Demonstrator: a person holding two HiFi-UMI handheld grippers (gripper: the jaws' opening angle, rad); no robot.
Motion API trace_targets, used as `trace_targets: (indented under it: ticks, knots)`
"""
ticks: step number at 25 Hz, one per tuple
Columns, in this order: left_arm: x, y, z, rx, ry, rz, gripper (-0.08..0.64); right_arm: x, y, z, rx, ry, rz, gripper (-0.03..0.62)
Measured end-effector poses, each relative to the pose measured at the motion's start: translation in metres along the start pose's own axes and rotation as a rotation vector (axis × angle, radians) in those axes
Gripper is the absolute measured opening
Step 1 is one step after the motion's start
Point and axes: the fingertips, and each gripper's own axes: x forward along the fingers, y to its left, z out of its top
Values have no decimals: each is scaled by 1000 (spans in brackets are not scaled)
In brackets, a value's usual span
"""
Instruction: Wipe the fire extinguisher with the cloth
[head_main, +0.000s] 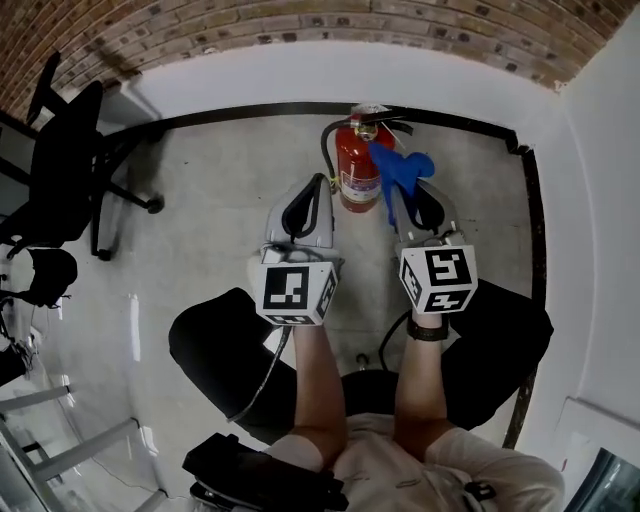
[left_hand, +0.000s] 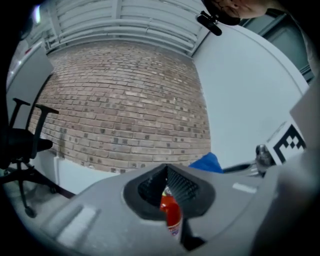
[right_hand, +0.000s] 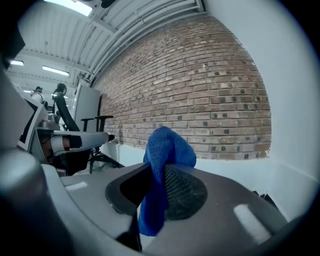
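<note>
A red fire extinguisher (head_main: 354, 165) with a black hose stands on the floor against the white wall base. My right gripper (head_main: 402, 196) is shut on a blue cloth (head_main: 402, 168), which sticks up just right of the extinguisher's body and close to it. In the right gripper view the cloth (right_hand: 167, 147) bulges above the shut jaws (right_hand: 162, 169) and hangs down between them. My left gripper (head_main: 318, 184) sits just left of the extinguisher, jaws together and holding nothing. A strip of the extinguisher (left_hand: 171, 212) shows behind its tips (left_hand: 167, 170).
A black office chair (head_main: 65, 165) stands at the left. A brick wall (head_main: 300, 20) rises above the white wall base (head_main: 250, 75). A black strip (head_main: 530, 200) runs along the floor's edge by the right wall. The person's knees (head_main: 215, 340) are low in view.
</note>
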Motion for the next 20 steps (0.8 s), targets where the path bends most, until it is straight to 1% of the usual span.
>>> trace_targets:
  ticks: [4, 7, 10, 12, 17, 18, 20]
  knots:
    - [36, 9, 20, 44, -12, -52, 2, 17, -33, 28, 6, -47, -112, 71]
    - [58, 13, 32, 70, -26, -91, 2, 29, -42, 42, 3, -61, -137, 71]
    - [73, 24, 34, 62, -36, -128, 2, 48, -33, 41, -47, -32, -118, 71]
    - [84, 35, 32, 54, -35, -147, 2, 65, -24, 32, -88, 20, -86, 70]
    - [106, 52, 15, 34, -2, -198, 2, 112, -3, -17, -114, 199, -2, 69]
    - [109, 54, 11, 33, 8, -207, 2, 119, 1, -26, -126, 225, 4, 69]
    - [111, 61, 2, 30, 25, -209, 2, 131, 10, -37, -161, 248, 12, 69]
